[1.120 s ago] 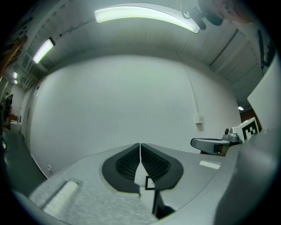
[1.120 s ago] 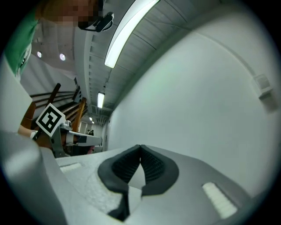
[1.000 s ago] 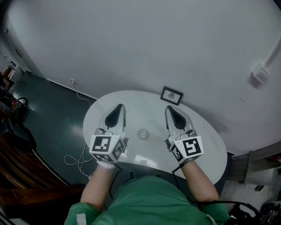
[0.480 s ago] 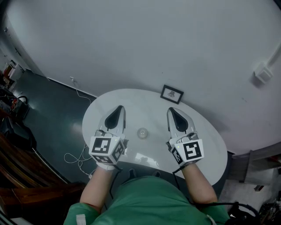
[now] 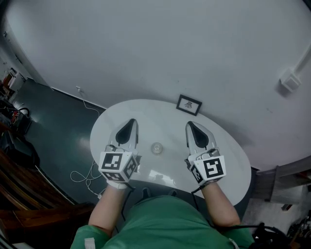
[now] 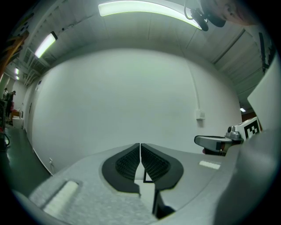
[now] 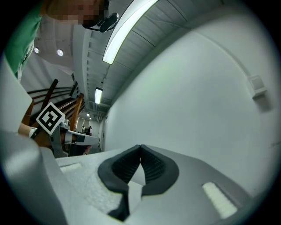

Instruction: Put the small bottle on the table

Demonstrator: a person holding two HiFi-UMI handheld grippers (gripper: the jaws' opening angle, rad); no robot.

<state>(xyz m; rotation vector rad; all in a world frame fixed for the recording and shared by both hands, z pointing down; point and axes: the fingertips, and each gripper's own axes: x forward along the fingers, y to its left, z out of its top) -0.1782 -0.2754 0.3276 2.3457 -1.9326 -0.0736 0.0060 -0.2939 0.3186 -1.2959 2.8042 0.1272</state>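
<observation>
Head view: the bottle (image 5: 156,148) sits on the white worktop (image 5: 146,109), between the left claw (image 5: 131,121) and the right claw (image 5: 190,125), touching neither. A frame (image 5: 189,104) lies at the far edge.

Left gripper view: the left claw is pressed together, empty.

Right gripper view: the right claw is pressed together too, on nothing.

One oval white table (image 5: 228,170). One small bottle (image 5: 157,148). One small framed picture (image 5: 189,104). Two grippers, left gripper (image 5: 131,120) and right gripper (image 5: 189,123), with two marker cubes (image 5: 115,164), (image 5: 210,168), one apiece. Two bare forearms (image 5: 104,209), (image 5: 221,206). One green shirt (image 5: 160,223). One white wall box (image 5: 289,81). One loose white cable (image 5: 82,176) on the dark floor (image 5: 53,121). Two ceiling light strips (image 6: 149,8), (image 6: 46,44) counted in the left gripper view.
</observation>
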